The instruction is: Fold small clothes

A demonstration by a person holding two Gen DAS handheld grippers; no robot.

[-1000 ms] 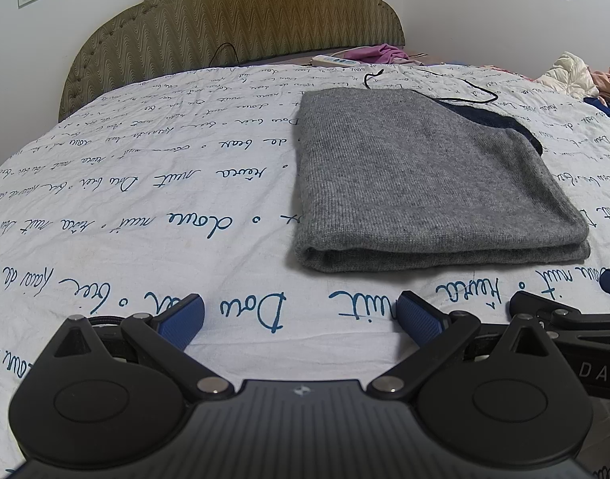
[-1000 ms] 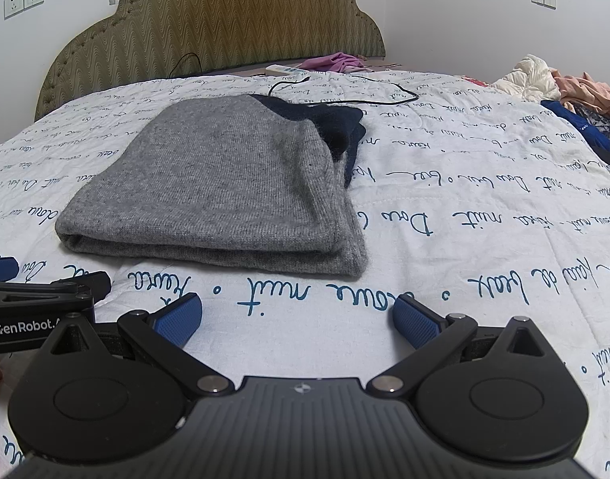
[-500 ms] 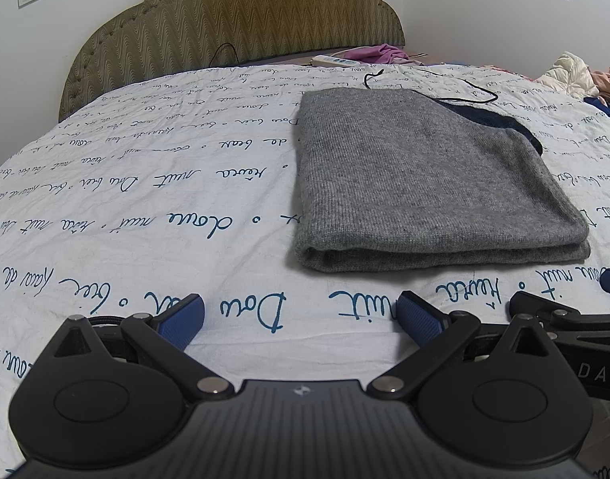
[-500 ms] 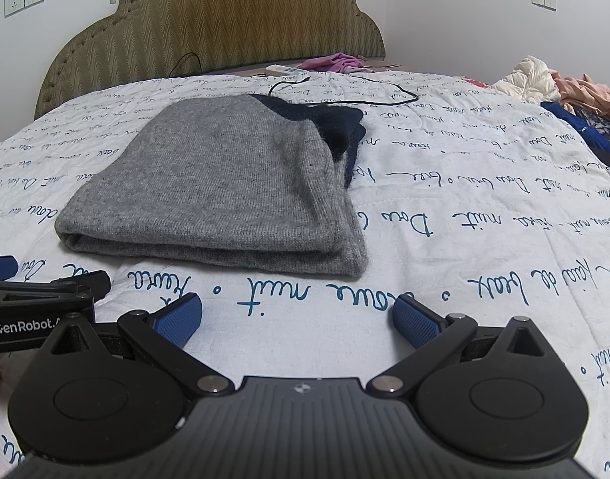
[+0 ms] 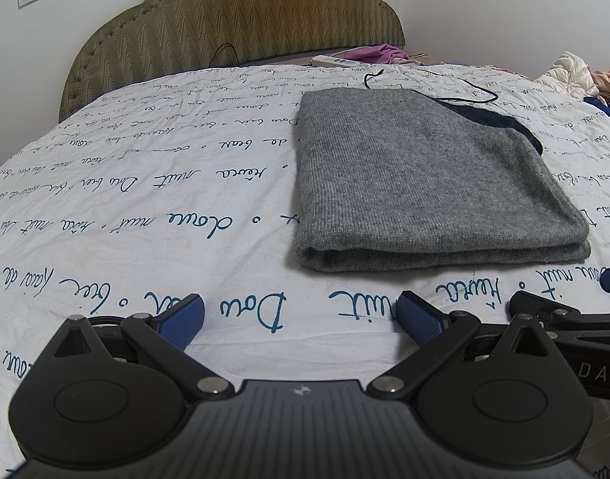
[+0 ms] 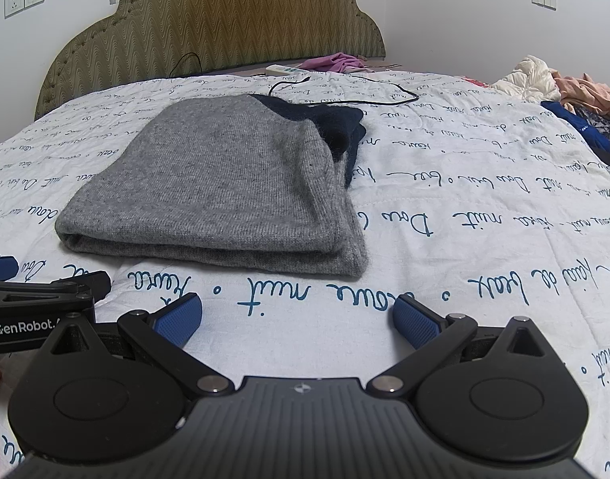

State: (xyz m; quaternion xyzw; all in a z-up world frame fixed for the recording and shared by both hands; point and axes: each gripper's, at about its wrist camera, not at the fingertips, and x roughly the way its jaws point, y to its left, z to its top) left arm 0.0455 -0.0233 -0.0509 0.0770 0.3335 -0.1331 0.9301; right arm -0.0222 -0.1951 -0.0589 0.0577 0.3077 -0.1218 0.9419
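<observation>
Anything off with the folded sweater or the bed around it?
Mostly tidy. The grey sweater lies folded flat, but a navy part sticks out unevenly at its far right corner. A black cable trails loose on the bedspread just behind it. Both grippers are open, clear of the sweater.

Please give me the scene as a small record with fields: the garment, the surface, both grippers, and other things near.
garment: grey sweater, folded flat, dark navy part showing at its far right edge
surface: bed sheet, white with blue handwriting print
left gripper: open, holding nothing, short of the sweater's near edge
right gripper: open, holding nothing, also short of the sweater
behind sweater: black cable on the sheet
far right: pile of clothes
background: olive headboard
</observation>
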